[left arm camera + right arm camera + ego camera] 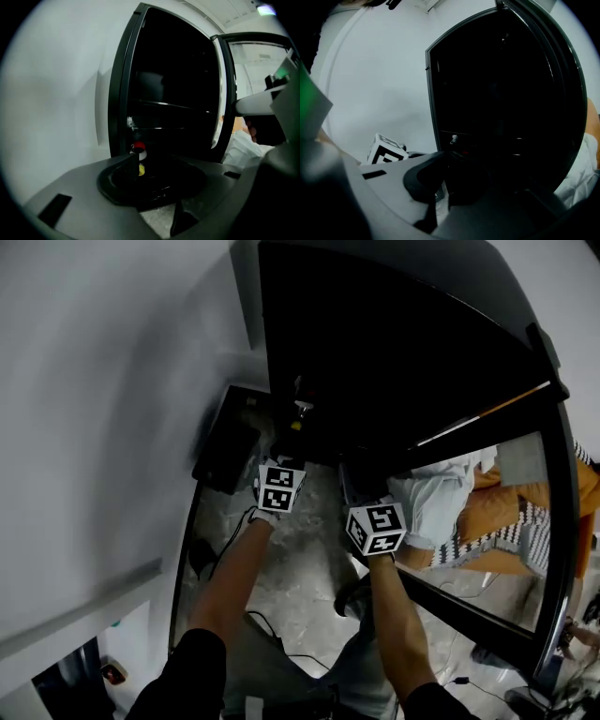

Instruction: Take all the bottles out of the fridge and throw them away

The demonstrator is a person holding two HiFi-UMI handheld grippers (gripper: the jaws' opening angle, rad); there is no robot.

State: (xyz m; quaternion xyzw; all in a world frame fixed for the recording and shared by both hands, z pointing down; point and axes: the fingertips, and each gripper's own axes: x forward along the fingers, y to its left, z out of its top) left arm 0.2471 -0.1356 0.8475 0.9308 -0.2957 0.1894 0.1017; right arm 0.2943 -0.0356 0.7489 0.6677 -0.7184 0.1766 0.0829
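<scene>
Low at fridge (394, 343) front, far left — red-capped bottle (138, 149) seen on low shelf, untouched. Left gripper (154, 183) lined up on it, jaws part-open, nothing held — judged readied for grasp. Right gripper (449, 180) closed, empty, alongside.

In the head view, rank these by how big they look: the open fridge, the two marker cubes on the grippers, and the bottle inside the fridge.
1. fridge
2. right gripper's cube and left gripper's cube: nearly alike; the right looks slightly bigger, perhaps just nearer the camera
3. bottle, smallest
</scene>
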